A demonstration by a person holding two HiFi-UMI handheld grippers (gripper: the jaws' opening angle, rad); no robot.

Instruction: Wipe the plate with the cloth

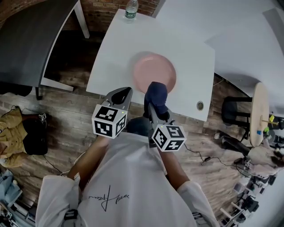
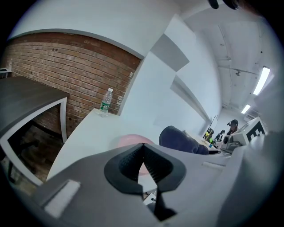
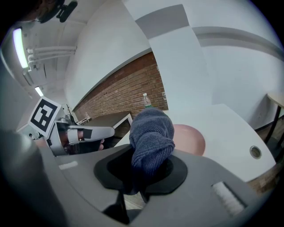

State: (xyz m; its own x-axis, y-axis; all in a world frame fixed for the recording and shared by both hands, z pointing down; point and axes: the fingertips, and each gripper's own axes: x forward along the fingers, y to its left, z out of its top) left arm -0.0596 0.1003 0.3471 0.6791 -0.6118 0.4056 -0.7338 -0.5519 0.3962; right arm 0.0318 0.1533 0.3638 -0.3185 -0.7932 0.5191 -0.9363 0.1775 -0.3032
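**Cloth (image 1: 156,94) at plate (image 1: 153,71) rim**

My right tool (image 3: 141,173) clamps the blue cloth; my left tool (image 2: 143,155) is closed, empty. Only the head view shows the cloth at the pink plate's near rim on the white surface (image 1: 115,48).

The plate (image 1: 154,71) is pink, the cloth (image 1: 156,94) navy blue, the table (image 1: 120,48) white, the wall (image 2: 66,66) red-brown brick, the bottle (image 1: 130,9) clear with a green label.

Round pink plate (image 1: 154,72) lying flat on white table, bunched dark blue cloth (image 1: 156,96) overlapping its near rim
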